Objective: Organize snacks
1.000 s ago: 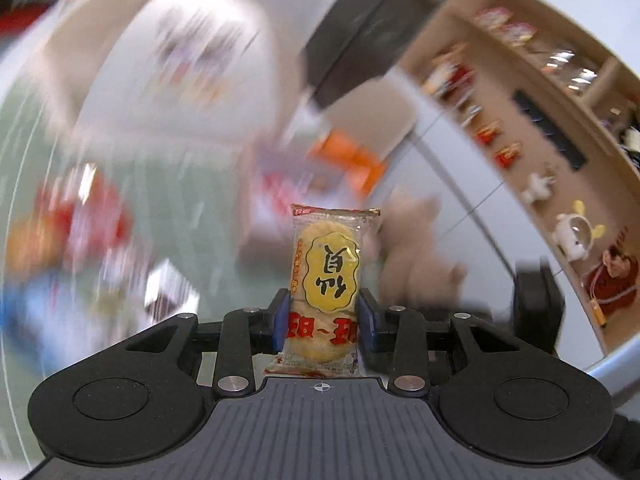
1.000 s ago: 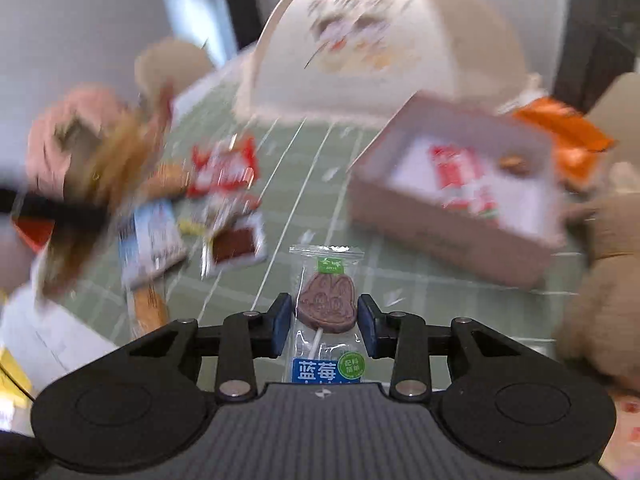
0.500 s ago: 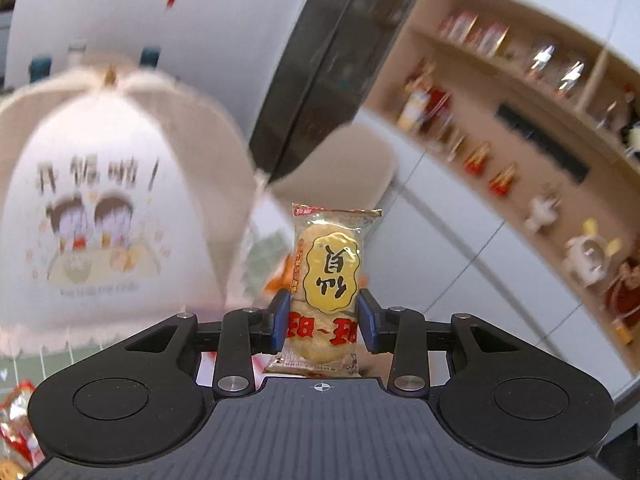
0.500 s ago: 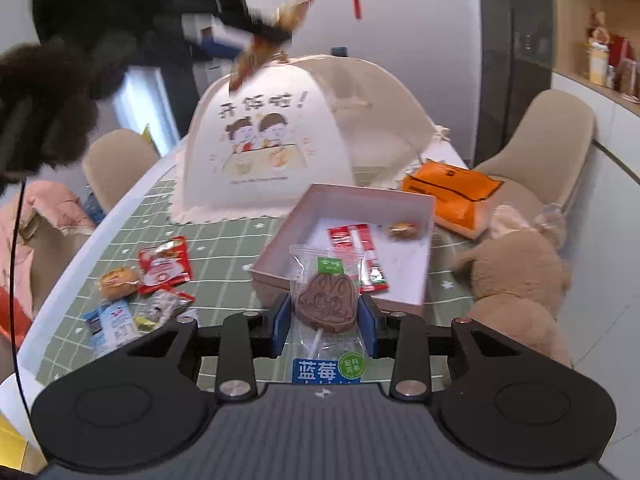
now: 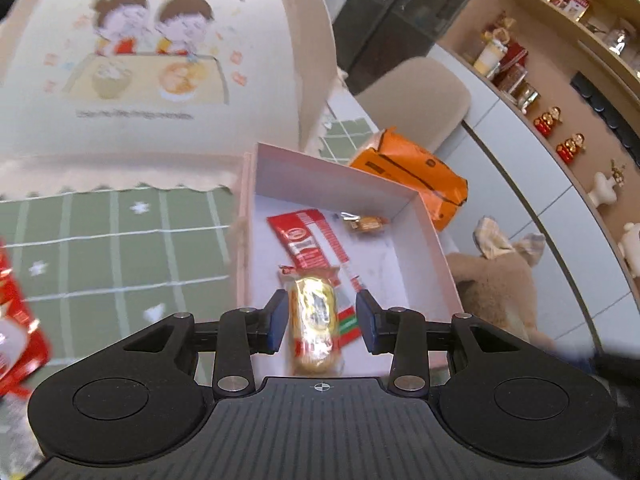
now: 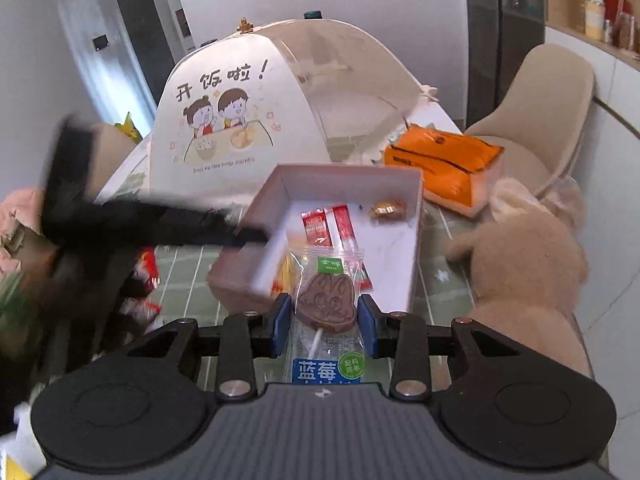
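Note:
My left gripper (image 5: 322, 322) is open over the near end of the pale pink box (image 5: 430, 240). The yellow rice cracker packet (image 5: 314, 324) lies loose between its fingers on the box floor, apart from the pads. A red snack packet (image 5: 306, 238) and a small gold candy (image 5: 366, 223) lie in the box too. My right gripper (image 6: 324, 322) is shut on a bunny-shaped chocolate lollipop (image 6: 326, 300) in a clear wrapper, held just short of the box (image 6: 416, 208). The left gripper shows there as a dark blur (image 6: 160, 224).
A large cartoon-printed food cover (image 6: 248, 120) stands behind the box. An orange tissue pack (image 6: 444, 164) and a plush toy (image 6: 524, 272) lie to the right. Red snack packets (image 5: 16, 336) lie on the green checked tablecloth (image 5: 120, 248) to the left.
My left gripper swung down over the box and opened, letting go of the rice cracker packet. My right gripper moved closer to the box with the lollipop still held.

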